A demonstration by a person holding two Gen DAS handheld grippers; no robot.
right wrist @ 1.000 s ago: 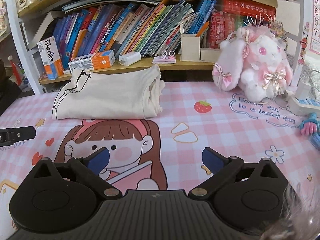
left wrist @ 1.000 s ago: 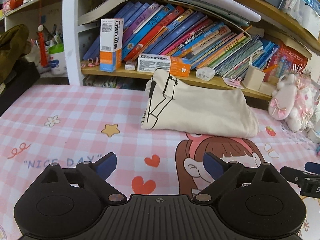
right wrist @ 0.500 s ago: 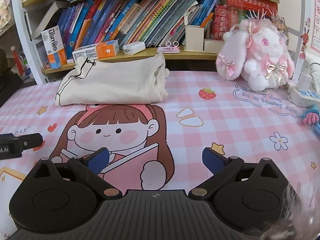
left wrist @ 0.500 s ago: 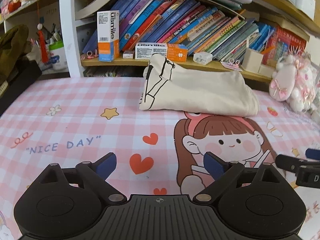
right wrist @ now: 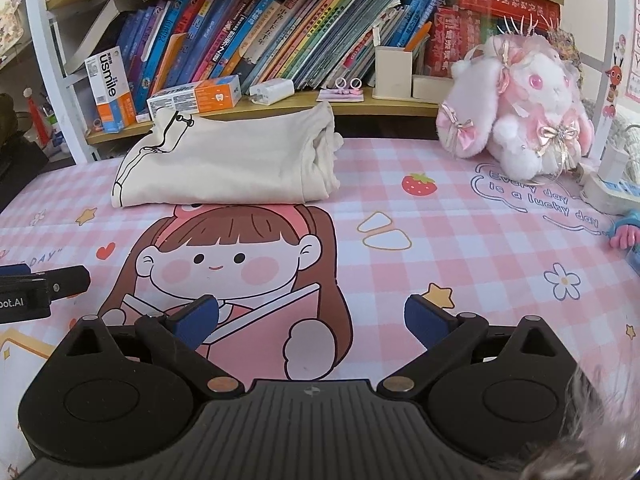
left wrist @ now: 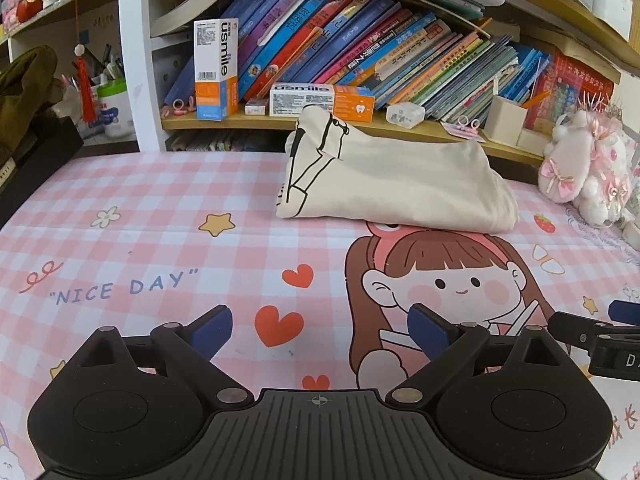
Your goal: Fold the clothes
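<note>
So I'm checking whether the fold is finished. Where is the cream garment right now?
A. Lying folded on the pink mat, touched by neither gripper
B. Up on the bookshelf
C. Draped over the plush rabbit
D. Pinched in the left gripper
A: the cream garment lies folded on the pink mat, and both the left gripper and right gripper are open and well short of it.

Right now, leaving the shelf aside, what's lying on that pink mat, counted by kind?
Folded cream garment: 1
Pink plush rabbit: 1
White power strip: 1
Total: 3, plus a small pink and blue item cut off at the edge, kind unclear.
</note>
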